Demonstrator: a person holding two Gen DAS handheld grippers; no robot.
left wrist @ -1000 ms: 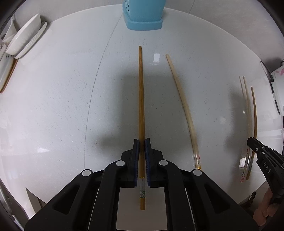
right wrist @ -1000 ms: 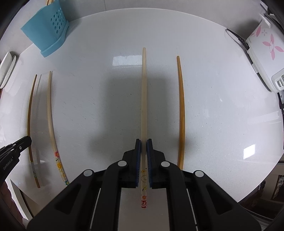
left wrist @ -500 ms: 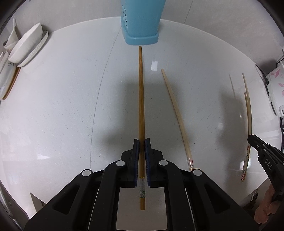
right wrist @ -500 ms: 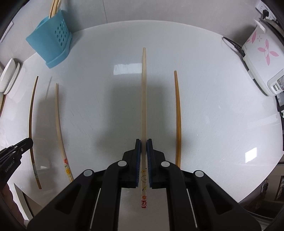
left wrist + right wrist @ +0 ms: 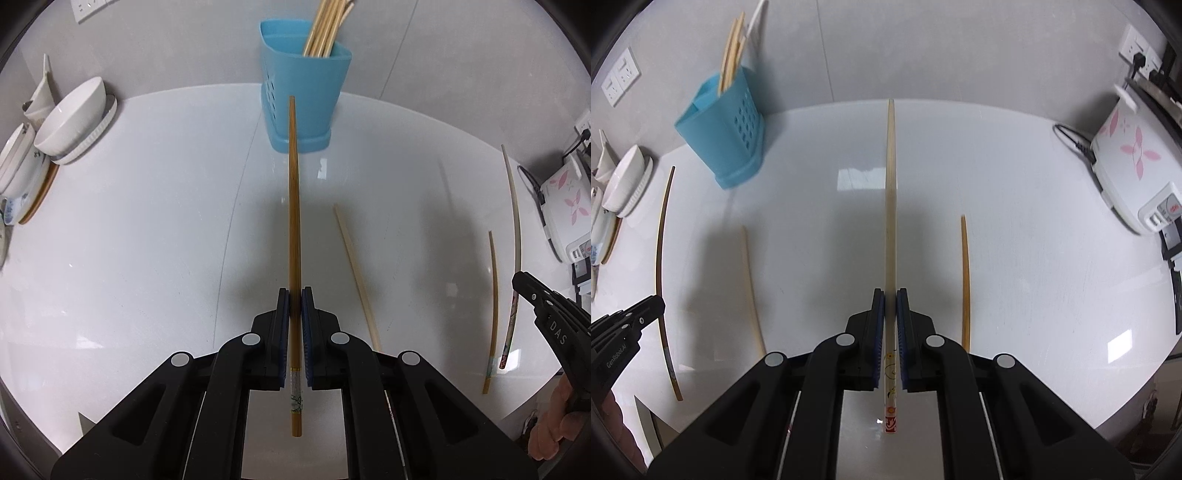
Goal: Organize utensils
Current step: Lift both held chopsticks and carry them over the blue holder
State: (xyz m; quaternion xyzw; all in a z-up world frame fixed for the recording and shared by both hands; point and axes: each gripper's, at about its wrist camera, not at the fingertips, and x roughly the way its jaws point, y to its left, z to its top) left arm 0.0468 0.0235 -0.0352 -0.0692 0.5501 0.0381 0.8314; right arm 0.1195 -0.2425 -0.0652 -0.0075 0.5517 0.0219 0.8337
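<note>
My left gripper is shut on a brown chopstick held above the white table, its tip pointing at the blue utensil holder, which holds several chopsticks. My right gripper is shut on a pale chopstick, also lifted; the holder stands far left of it. A pale chopstick and a brown chopstick lie on the table between and right of the grippers; they show in the right wrist view as a pale chopstick and a brown chopstick.
White bowls and plates are stacked at the table's left edge. A white rice cooker with pink flowers stands at the right with its cable. The wall with sockets is close behind the holder. The white table has a curved front edge.
Both grippers have risen and tilted up with their chopsticks; the holder's top and the wall have come into view. The loose chopsticks on the table have not moved.
</note>
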